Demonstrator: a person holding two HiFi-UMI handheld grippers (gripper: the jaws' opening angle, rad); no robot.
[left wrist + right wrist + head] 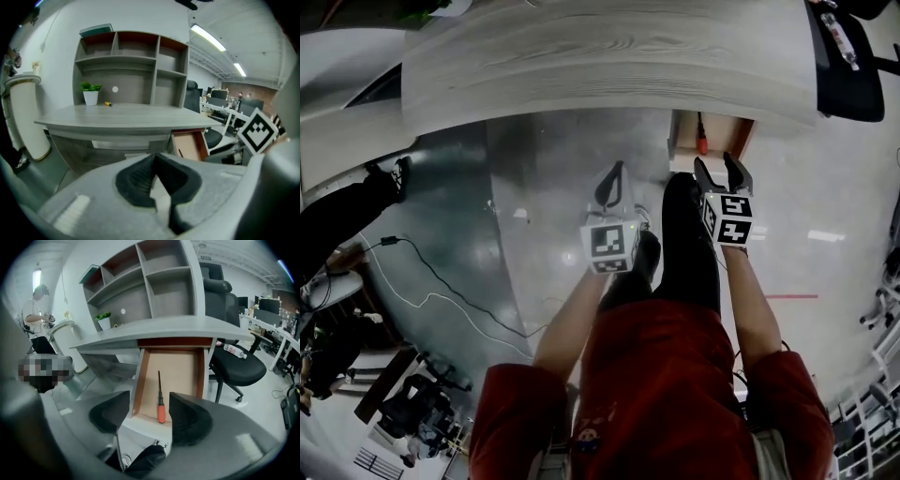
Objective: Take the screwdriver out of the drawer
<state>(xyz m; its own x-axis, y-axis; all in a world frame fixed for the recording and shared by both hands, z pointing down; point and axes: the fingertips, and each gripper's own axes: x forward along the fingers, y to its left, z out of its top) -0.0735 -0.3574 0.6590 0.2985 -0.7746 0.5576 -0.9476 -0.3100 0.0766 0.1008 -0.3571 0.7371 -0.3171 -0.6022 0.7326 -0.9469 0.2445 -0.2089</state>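
Open drawer (177, 365) clear from the front, desktop (159, 333) overhanging its rear; office chair (243, 369) just beside

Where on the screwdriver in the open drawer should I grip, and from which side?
Take the screwdriver by its orange handle, the thick end lying nearest the drawer front; the thin black shaft points toward the back. It lies flat, lengthwise, so I would bring the open right gripper down from above at the front, jaws set across the handle.

Found the screwdriver (160, 401) in the drawer (180, 373), handle toward its front; the desk (154, 335) just above the drawer, the chair (236, 366) right of it, the right gripper (149, 409) before it, the left gripper (612, 184) further left.
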